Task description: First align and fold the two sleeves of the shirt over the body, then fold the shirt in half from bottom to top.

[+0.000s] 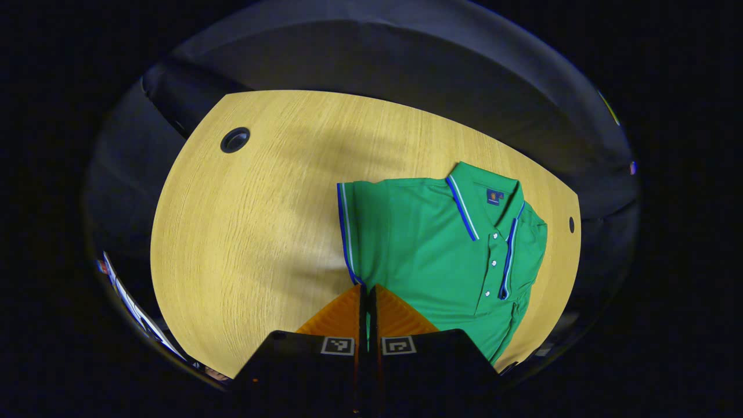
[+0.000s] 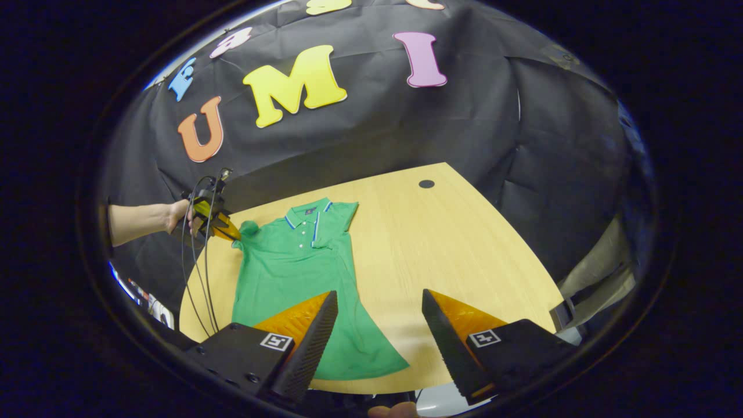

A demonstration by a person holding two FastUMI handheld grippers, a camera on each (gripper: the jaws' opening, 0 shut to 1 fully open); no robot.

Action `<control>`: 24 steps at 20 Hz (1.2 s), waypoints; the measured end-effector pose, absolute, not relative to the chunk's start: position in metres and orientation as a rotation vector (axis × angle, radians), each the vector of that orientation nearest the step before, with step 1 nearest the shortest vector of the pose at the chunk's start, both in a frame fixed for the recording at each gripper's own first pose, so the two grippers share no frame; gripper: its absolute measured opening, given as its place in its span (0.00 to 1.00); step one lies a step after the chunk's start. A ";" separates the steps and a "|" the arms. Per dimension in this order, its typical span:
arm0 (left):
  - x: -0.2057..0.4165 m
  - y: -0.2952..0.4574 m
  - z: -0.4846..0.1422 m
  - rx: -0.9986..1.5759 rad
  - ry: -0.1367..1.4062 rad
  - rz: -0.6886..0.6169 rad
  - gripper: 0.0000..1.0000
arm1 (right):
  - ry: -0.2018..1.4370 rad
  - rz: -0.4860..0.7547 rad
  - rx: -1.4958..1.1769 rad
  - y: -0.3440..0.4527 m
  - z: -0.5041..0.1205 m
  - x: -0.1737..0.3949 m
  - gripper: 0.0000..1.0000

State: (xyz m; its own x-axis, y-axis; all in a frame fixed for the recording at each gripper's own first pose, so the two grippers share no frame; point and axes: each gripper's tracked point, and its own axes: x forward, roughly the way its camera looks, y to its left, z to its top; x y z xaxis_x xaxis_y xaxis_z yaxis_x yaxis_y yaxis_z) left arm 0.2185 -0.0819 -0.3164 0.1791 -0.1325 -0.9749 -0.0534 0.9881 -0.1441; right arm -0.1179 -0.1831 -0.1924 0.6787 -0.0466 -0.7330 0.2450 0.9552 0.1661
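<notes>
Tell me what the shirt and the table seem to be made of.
Shirt: looks like a soft matte knit, probably cotton piqué, judging by its fine texture and limp drape. Table: pale wood or wood-look laminate; grain lines and a smooth, slightly glossy surface. Which one is unclear.

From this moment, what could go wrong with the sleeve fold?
1. The left gripper pinches only the edge of the sleeve, so the cloth might slip out during the fold.
2. The right gripper is open above the shirt and holds nothing, so the body may drag along the table.
3. The hem lies near the table's front edge and could slide off.
</notes>
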 end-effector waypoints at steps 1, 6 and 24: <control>0.224 -0.099 -0.315 -0.134 1.388 -0.067 0.04 | 0.802 -0.173 0.260 -0.186 -0.191 -0.121 0.94; 0.221 -0.161 -0.328 -0.088 1.409 -0.144 0.07 | 0.796 -0.246 0.274 -0.209 -0.191 -0.148 0.94; 0.170 -0.178 -0.271 -0.132 1.236 -0.229 0.86 | 0.827 -0.111 -0.038 -0.173 -0.195 -0.132 0.98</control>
State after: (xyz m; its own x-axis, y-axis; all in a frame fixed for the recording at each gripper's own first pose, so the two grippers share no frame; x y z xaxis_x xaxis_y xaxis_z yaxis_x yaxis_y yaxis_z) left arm 0.1704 -0.1778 -0.2706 0.3093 -0.2442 -0.9191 0.1012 0.9694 -0.2235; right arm -0.1321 -0.1731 -0.1953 0.6720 -0.1130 -0.7319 0.0832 0.9936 -0.0770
